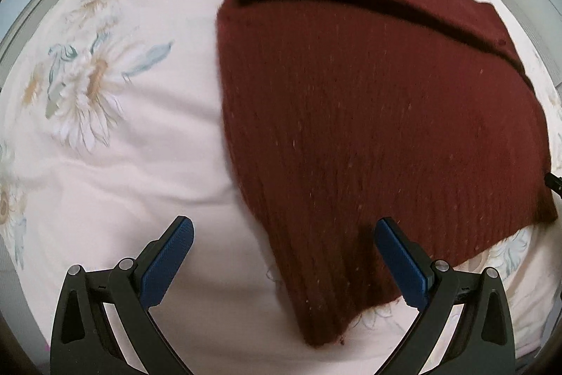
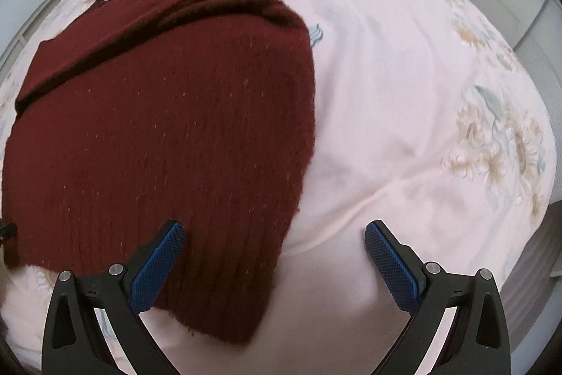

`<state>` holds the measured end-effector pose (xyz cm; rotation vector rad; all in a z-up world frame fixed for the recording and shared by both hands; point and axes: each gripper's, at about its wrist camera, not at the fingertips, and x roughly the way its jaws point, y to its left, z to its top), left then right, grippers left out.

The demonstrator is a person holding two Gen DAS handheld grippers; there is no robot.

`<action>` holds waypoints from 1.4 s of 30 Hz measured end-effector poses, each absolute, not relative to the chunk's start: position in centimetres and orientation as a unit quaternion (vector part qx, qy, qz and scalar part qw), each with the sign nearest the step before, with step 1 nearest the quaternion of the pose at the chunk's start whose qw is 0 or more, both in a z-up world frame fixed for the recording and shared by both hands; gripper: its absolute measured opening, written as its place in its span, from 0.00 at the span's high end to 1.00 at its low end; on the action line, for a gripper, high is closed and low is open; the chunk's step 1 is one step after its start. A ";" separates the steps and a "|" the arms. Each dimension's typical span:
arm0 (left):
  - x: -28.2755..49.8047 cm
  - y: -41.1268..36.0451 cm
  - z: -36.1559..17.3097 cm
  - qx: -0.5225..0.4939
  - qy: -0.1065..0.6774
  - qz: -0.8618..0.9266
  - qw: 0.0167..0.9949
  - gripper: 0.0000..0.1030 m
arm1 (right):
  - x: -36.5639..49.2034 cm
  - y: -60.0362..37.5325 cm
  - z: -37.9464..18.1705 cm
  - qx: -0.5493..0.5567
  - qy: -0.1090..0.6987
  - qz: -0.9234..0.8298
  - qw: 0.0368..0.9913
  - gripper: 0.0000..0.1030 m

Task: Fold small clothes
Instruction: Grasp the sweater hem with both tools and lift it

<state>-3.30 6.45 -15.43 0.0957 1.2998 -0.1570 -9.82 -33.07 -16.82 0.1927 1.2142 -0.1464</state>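
Risk: the dark red ribbed knit garment point(image 1: 368, 115) is thick and already layered, so a pinch at a near corner may catch only the top ply, or drag the pale floral bedspread point(image 1: 116, 164) up with it. Left gripper point(image 1: 282, 266) and right gripper point(image 2: 274, 266) both gape, holding nothing. Each straddles 1 near corner of the garment, which lies mid-bed.

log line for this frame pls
left claw open, over near corner | right claw open, over other near corner | dark red knit flat on floral bedspread
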 end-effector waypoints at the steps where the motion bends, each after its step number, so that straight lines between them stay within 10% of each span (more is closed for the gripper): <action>1: -3.4 6.3 -15.7 0.044 0.609 -0.074 0.788 0.01 | -9.9 -33.0 -16.9 0.088 0.571 -0.067 0.814 0.04; 8: -4.3 5.5 -16.3 0.046 0.608 -0.090 0.788 0.05 | -9.7 -32.9 -17.7 0.139 0.588 -0.029 0.796 0.51; 16: -4.6 5.0 -15.1 0.003 0.611 -0.150 0.777 0.89 | -9.4 -32.8 -16.4 0.170 0.584 0.005 0.794 0.85; 42: 5.8 8.1 -1.1 -0.115 0.485 -0.194 0.845 0.90 | 3.4 -33.7 -1.6 0.207 0.415 0.036 0.885 0.88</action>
